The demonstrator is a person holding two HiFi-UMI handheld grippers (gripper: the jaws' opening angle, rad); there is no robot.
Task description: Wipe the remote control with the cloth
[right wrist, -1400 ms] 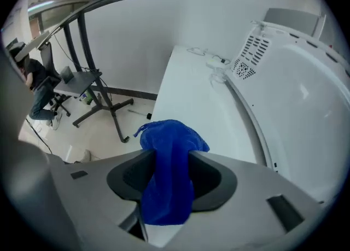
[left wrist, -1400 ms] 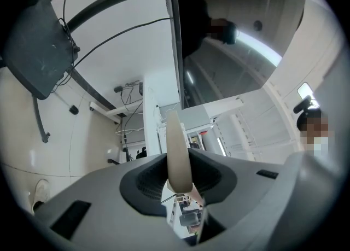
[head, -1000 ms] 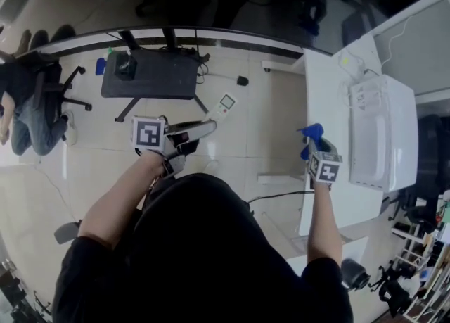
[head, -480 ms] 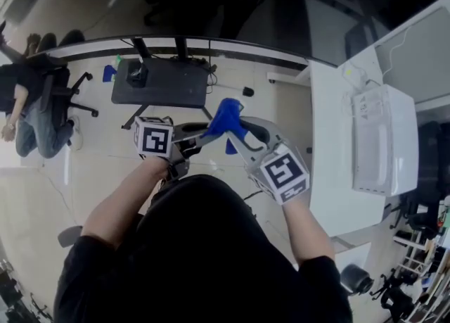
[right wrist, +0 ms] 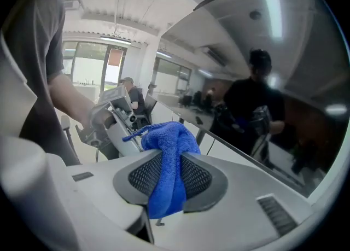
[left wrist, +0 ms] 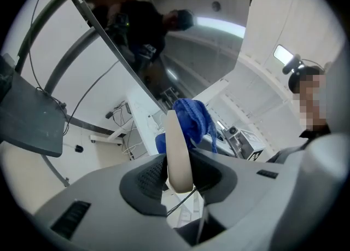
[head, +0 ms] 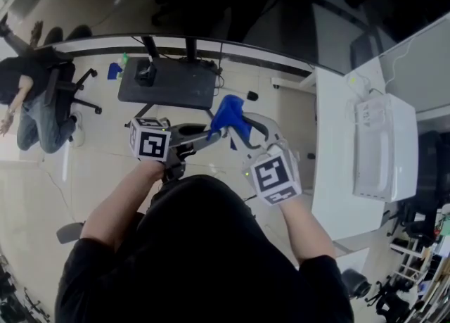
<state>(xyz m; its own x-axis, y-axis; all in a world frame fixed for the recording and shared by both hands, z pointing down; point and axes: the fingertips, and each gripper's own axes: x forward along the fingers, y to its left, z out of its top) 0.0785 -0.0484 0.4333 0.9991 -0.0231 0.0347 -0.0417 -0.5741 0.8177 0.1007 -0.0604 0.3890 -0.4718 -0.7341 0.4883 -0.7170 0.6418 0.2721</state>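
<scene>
Remote control [left wrist: 179,151]: pale, slim, seen edge-on in the left gripper view. Stands clamped between the jaws of the left gripper [left wrist: 179,174], with its near end seated between the ribbed pads and its far end pointing toward 12 o'clock in that view.

Cloth [right wrist: 167,151]: blue, bunched, pinched between the jaws of the right gripper [right wrist: 170,176]. Hangs below the pads toward 6 o'clock and bulges above them toward 12 o'clock in the right gripper view. In the left gripper view, sits at 1 o'clock of the remote's far end and appears to touch it.

Head view: shows both grippers raised in front of the body, tips converging at 12 o'clock, with the cloth covering the meeting point. Places the left marker cube [head: 149,143] at 10 o'clock of the body and the right marker cube [head: 273,176] at 1 o'clock.

Surroundings in the head view: white worktop [head: 337,174] at 3 o'clock, carrying a white box-shaped unit [head: 383,149]; dark desk [head: 167,84] at 11 o'clock; seated person on an office chair [head: 42,96] at 10 o'clock.
</scene>
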